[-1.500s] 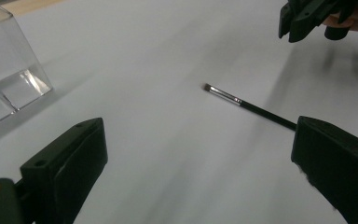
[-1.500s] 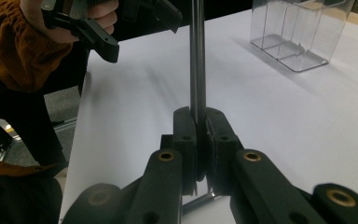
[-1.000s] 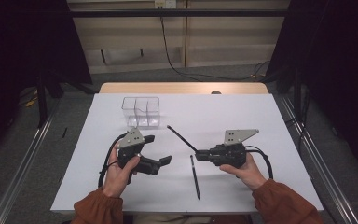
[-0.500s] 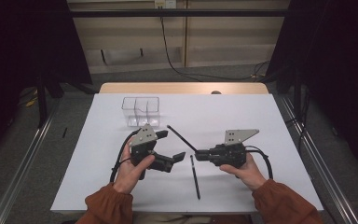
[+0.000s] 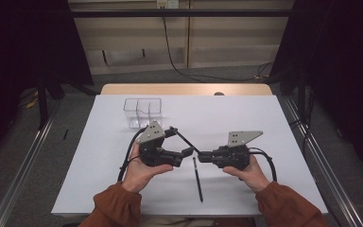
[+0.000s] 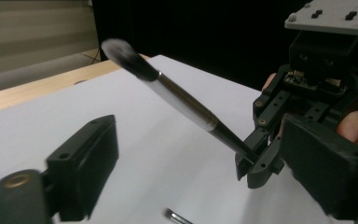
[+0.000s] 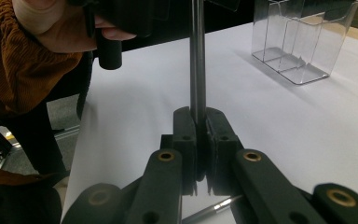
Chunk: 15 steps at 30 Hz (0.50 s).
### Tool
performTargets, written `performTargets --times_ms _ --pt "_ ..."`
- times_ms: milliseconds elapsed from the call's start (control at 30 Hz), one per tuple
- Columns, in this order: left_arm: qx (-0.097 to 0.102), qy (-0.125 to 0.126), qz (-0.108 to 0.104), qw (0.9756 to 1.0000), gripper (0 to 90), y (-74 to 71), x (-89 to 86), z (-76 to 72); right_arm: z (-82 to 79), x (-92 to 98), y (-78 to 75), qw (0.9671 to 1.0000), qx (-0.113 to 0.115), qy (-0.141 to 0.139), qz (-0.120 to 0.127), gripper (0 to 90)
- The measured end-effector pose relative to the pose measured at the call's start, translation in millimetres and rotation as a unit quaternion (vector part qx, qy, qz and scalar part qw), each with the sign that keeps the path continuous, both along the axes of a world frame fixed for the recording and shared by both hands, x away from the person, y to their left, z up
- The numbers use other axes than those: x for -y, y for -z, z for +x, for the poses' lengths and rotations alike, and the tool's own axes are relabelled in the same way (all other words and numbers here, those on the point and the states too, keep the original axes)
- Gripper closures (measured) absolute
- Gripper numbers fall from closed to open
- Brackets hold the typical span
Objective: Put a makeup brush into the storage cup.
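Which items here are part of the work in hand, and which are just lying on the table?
In the job:
- makeup brush, clamped in the right tool
- left tool, open, jaws just been closing, beside the brush
- clear divided organizer, likely its destination

Lying about:
- pen on the white table

There are two hand-held grippers, the left gripper (image 5: 187,152) and the right gripper (image 5: 203,155), each in one hand of the person. I count one makeup brush (image 6: 177,100), one black pen (image 5: 197,178) and one clear plastic organizer (image 5: 143,111). All of them are over one white table (image 5: 264,123).
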<state>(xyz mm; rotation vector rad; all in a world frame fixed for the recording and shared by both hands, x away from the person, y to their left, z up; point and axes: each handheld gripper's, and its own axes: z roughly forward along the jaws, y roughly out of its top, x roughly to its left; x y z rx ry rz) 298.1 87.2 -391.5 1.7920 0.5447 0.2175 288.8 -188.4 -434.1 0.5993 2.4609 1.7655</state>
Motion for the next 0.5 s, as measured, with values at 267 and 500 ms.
performTargets --times_ms 267,500 --pt "-0.024 0.004 -0.018 0.9996 45.5 1.6 -1.9 -2.2 -0.5 -1.8 1.5 1.0 -0.002 -0.003 -0.002 84.4" --pt "-0.032 -0.009 -0.043 0.9985 62.2 -0.1 -8.5 -0.1 0.2 -1.9 4.2 1.0 -0.005 -0.002 -0.001 84.4"
